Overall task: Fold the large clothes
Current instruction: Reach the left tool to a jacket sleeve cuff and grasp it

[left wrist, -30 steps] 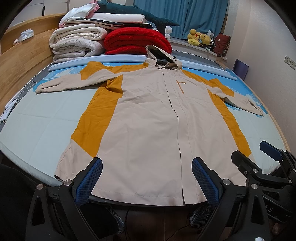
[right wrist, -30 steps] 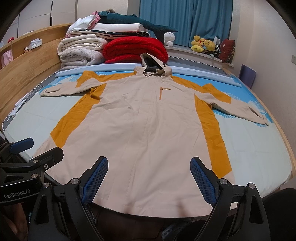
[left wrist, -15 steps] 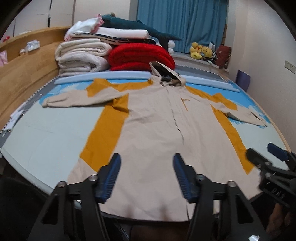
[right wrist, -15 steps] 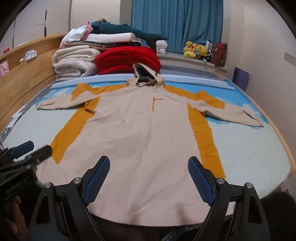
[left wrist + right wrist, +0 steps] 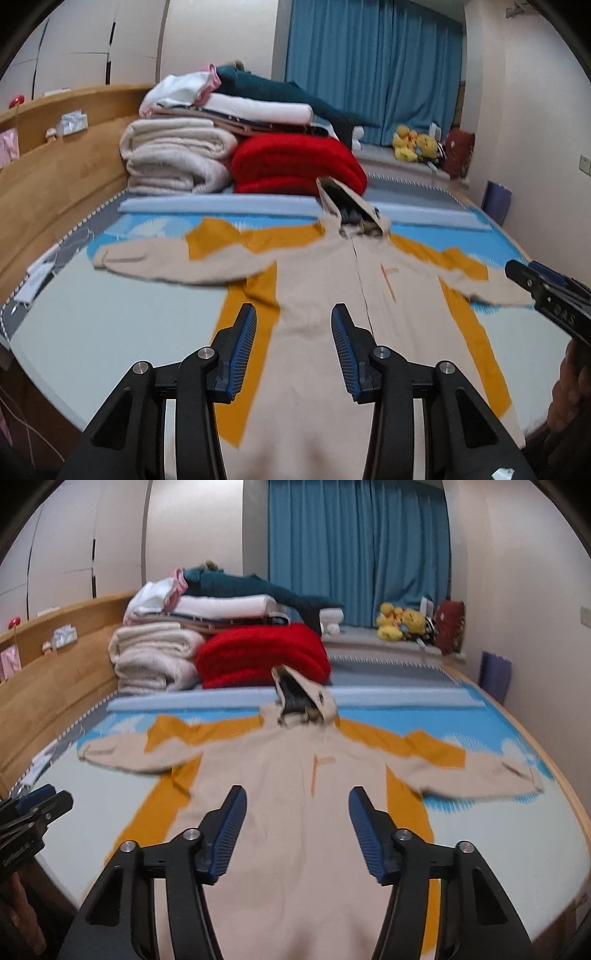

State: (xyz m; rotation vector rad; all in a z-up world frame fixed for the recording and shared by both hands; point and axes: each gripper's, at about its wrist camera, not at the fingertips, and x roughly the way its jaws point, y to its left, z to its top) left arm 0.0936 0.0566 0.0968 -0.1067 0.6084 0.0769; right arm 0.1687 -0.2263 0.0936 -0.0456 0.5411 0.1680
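While the beige and orange hooded coat [image 5: 325, 295] lies spread flat, front up, across the middle of the bed [image 5: 110, 325] with its sleeves stretched toward the left and right edges of the frame, the left hand-held gripper [image 5: 293, 332] hangs over its lower middle, jaws parted with nothing between them. The right hand-held gripper [image 5: 295, 812] hangs likewise above the coat's lower half, spread somewhat wider and gripping nothing. Folded blankets [image 5: 155, 657] and a red quilt [image 5: 266, 650] are stacked beyond the hood, toward the upper left of the frame.
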